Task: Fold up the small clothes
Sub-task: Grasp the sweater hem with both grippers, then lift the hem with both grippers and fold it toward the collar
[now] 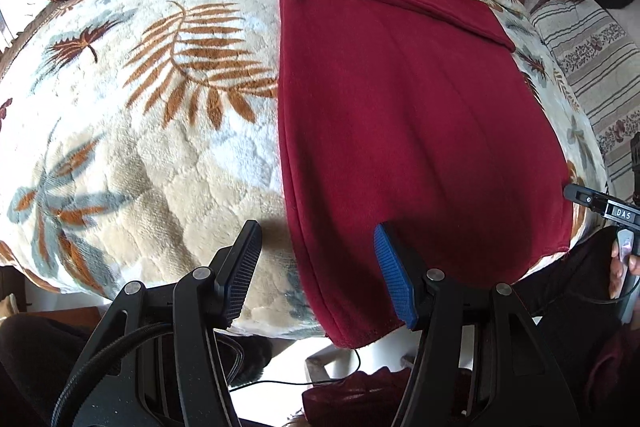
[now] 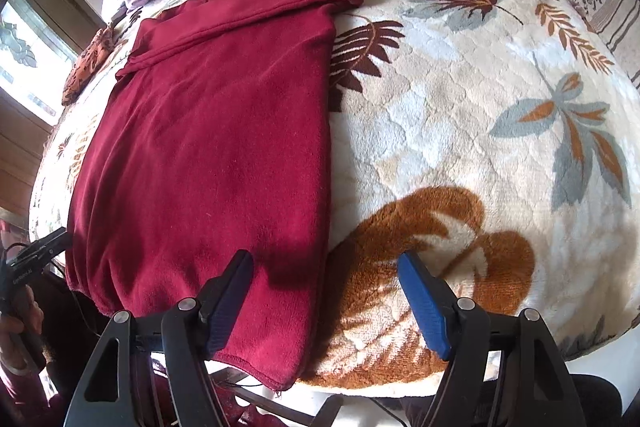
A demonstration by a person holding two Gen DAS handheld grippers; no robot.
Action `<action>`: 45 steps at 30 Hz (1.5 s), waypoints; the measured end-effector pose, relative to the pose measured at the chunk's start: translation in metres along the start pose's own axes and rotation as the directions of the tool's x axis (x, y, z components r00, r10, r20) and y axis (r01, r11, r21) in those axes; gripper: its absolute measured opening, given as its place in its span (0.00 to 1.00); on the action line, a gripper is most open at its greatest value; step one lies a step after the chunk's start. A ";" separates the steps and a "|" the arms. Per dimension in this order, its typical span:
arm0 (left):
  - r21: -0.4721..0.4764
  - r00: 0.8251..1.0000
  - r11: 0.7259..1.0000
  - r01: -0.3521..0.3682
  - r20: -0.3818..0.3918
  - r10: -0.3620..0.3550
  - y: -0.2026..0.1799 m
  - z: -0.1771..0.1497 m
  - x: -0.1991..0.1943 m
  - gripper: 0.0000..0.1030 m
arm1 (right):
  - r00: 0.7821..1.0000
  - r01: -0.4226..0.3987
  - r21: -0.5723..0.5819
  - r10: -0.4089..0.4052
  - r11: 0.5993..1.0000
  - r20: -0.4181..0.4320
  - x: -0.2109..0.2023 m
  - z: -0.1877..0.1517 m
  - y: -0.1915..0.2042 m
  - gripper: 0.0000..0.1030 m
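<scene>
Nearest, the left gripper (image 1: pixel 316 259) hangs with its jaws apart over the near left corner of the dark red garment (image 1: pixel 400 115), clamping nothing. The right gripper (image 2: pixel 326 287) likewise stands open, straddling the garment's near right edge. The garment lies flat on the leaf-patterned blanket (image 2: pixel 460 99), running toward twelve o'clock, where a folded band crosses its far end. A striped cushion (image 1: pixel 580 67) sits at two o'clock.

Leaf-patterned plush blanket (image 1: pixel 160 155), striped cushions (image 1: pixel 592 67), bright daylit window (image 2: pixel 24 59) alongside.
</scene>
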State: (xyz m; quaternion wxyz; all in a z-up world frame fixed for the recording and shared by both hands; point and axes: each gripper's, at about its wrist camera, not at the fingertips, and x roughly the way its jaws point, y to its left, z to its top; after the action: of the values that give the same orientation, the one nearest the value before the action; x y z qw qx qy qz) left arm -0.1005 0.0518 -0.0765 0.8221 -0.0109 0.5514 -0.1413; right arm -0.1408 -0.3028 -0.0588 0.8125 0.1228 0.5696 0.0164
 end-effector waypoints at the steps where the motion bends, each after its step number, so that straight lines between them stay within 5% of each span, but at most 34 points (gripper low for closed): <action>1: 0.002 1.000 1.000 -0.002 0.000 0.002 -0.001 0.000 0.001 0.57 | 1.000 -0.013 -0.005 0.013 1.000 -0.007 0.000 -0.002 0.000 0.71; 7: -0.001 1.000 1.000 0.016 0.001 -0.016 -0.008 0.006 0.004 0.57 | 0.992 -0.115 -0.032 0.114 0.993 -0.047 0.000 -0.015 0.007 0.71; 10: 0.015 1.000 1.000 0.020 -0.002 -0.020 -0.014 0.009 0.006 0.57 | 0.985 -0.169 -0.091 0.164 0.981 -0.062 0.000 -0.020 0.019 0.53; 14: 0.016 0.999 0.999 0.038 -0.005 -0.037 -0.013 0.009 0.006 0.57 | 0.981 -0.190 -0.118 0.183 0.975 -0.068 0.003 -0.021 0.027 0.50; 18: 0.002 0.998 0.998 0.057 -0.014 -0.056 -0.009 0.005 0.008 0.57 | 0.971 -0.235 -0.082 0.230 0.969 -0.064 0.004 -0.021 0.017 0.49; 21: 0.002 0.999 0.999 0.049 -0.020 -0.049 -0.012 0.008 0.009 0.57 | 0.970 -0.241 -0.096 0.238 0.966 -0.050 0.006 -0.023 0.021 0.61; 24: -0.003 0.998 0.998 0.055 -0.014 -0.055 -0.013 0.008 0.009 0.58 | 0.974 -0.225 -0.144 0.222 0.964 -0.035 0.008 -0.024 0.032 0.62; 25: 0.000 0.998 0.998 0.062 -0.013 -0.062 -0.013 0.007 0.008 0.58 | 0.975 -0.223 -0.153 0.222 0.963 -0.028 0.008 -0.024 0.033 0.59; 27: 0.006 0.997 0.997 0.073 -0.018 -0.073 -0.015 0.006 0.007 0.52 | 0.973 -0.228 -0.167 0.229 0.959 -0.014 0.006 -0.024 0.034 0.34; 29: 0.013 0.996 0.996 0.087 -0.031 -0.086 -0.016 0.005 0.006 0.49 | 0.956 -0.294 -0.141 0.294 0.945 -0.023 0.004 -0.022 0.028 0.21; 31: 0.027 0.996 0.996 0.085 -0.037 -0.084 -0.018 0.005 0.006 0.48 | 0.938 -0.346 -0.105 0.344 0.932 -0.040 0.005 -0.020 0.022 0.21; 40: 0.032 0.997 0.997 0.063 -0.036 -0.062 -0.025 0.013 0.013 0.49 | 0.931 -0.365 -0.118 0.361 0.923 -0.057 0.021 -0.015 0.033 0.25; 41: 0.030 0.997 0.997 0.068 -0.034 -0.067 -0.024 0.013 0.012 0.46 | 0.931 -0.364 -0.123 0.360 0.923 -0.054 0.020 -0.015 0.034 0.22; 43: 0.030 0.997 0.997 0.066 -0.030 -0.065 -0.024 0.016 0.009 0.22 | 0.931 -0.366 -0.134 0.364 0.921 -0.040 0.015 -0.017 0.032 0.16; 45: 0.025 0.996 0.996 0.090 -0.021 -0.089 -0.021 0.021 0.004 0.14 | 0.920 -0.391 -0.111 0.392 0.914 -0.021 0.011 -0.015 0.028 0.13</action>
State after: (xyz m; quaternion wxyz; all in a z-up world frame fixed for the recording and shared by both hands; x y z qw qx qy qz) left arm -0.0848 0.0277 -0.0678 0.8095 -0.0234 0.5566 -0.1853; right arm -0.1478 -0.2708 -0.0677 0.7989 0.1883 0.5310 0.2106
